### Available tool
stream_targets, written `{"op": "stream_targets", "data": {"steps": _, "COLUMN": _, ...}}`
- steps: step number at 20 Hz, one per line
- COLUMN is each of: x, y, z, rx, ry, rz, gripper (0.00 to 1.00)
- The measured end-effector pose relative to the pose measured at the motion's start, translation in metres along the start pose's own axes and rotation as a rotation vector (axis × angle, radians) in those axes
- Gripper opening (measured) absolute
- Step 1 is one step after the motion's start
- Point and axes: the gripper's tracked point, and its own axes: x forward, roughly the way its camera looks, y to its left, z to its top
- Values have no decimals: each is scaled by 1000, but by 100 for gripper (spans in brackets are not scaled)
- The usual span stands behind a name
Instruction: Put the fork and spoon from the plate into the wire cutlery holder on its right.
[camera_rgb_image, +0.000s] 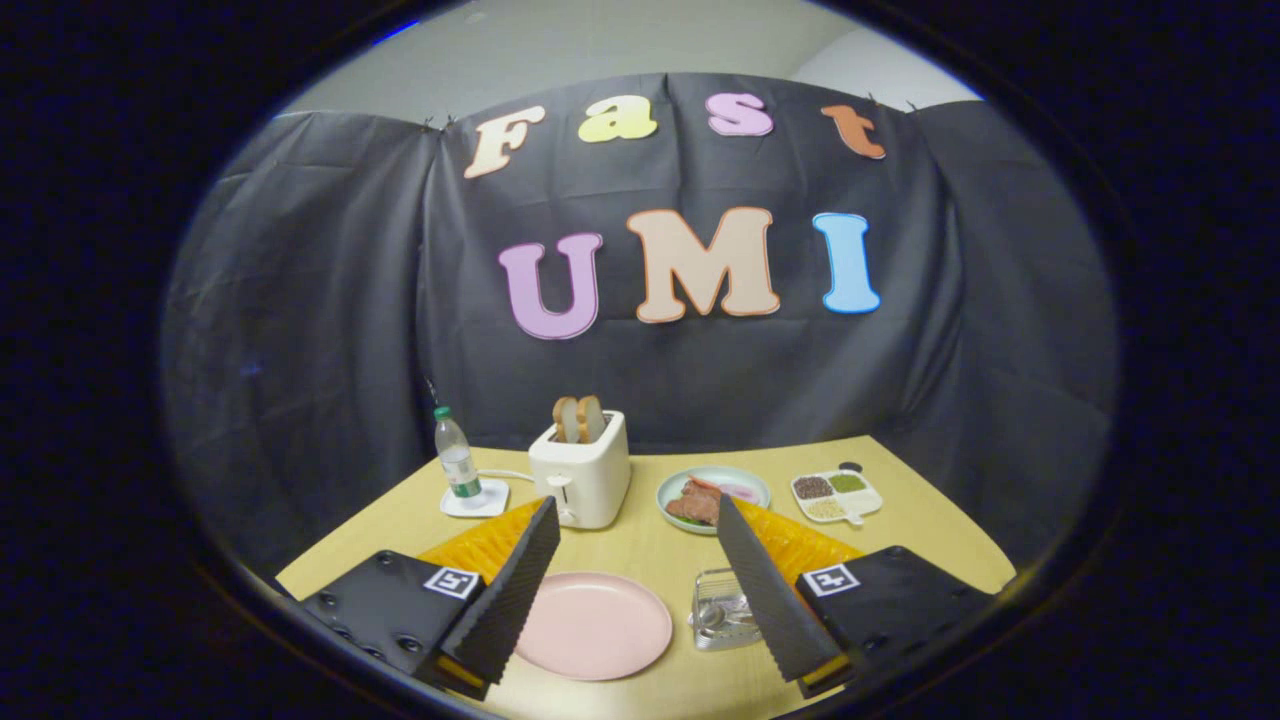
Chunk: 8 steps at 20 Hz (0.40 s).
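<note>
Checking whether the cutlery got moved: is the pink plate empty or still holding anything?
Empty: the pink plate shows bare between the open gripper fingers; metal cutlery lies in the wire holder beside it.

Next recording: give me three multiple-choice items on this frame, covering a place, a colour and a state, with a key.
1. The wire cutlery holder sits where?
A. right of the pink plate
B. behind the toaster
C. on the plate

2. Colour of the toaster?
A. red
B. white
C. black

3. The tongs are:
A. shut on a spoon
B. shut on the bottle
C. open, holding nothing

Key: 1 A, the holder stands beside the plate's right rim; 2 B, its body is white; 3 C, the fingers stand wide apart above the table.
</note>
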Motion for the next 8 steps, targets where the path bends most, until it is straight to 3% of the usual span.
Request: {"op": "stream_targets", "data": {"steps": 8, "x": -1, "y": -12, "z": 40, "rx": -5, "ry": -109, "rz": -22, "gripper": 100}}
